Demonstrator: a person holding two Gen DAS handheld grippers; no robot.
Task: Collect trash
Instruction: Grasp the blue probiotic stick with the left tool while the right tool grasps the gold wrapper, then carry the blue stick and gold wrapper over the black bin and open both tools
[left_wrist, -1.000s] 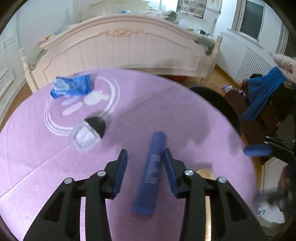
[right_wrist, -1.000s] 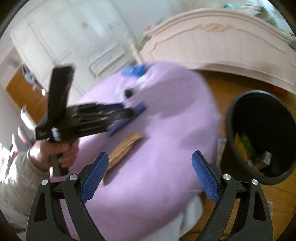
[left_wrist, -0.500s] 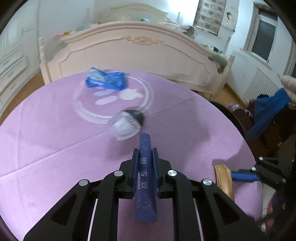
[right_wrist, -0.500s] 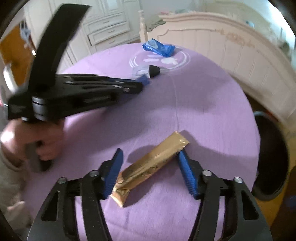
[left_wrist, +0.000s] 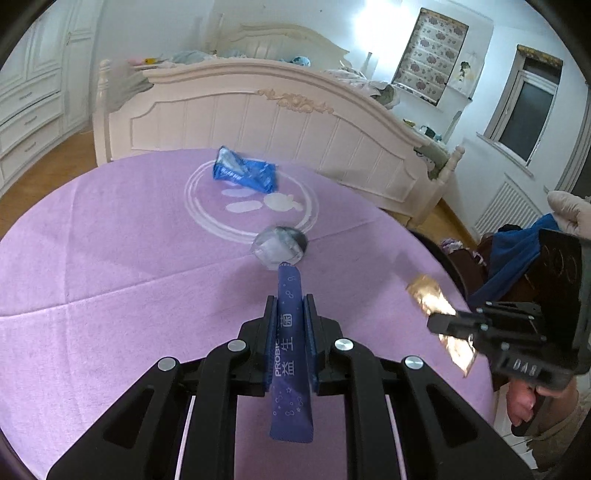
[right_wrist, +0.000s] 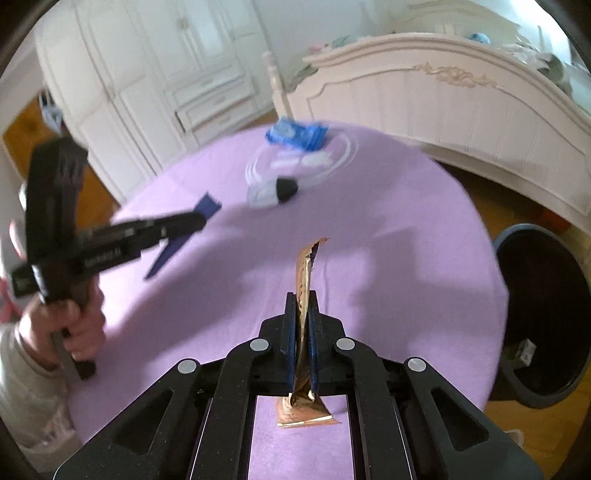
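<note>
Both tongs now carry trash clear of the purple tablecloth (left_wrist: 110, 295): the left gripper (left_wrist: 290, 325) is clamped on the dark blue probiotic sachet (left_wrist: 290, 354), which it had only just pinched half a second ago, and the right gripper (right_wrist: 303, 332) is closed on the gold wrapper (right_wrist: 304, 291), which then lay flat between its open pads. Ahead of the left tongs, a clear cup with a black lid (left_wrist: 279, 245) and, farther on, a blue packet (left_wrist: 243, 173) remain on the table. The black bin (right_wrist: 543, 325) stands to the right of the right tongs, likely the next stop.
</note>
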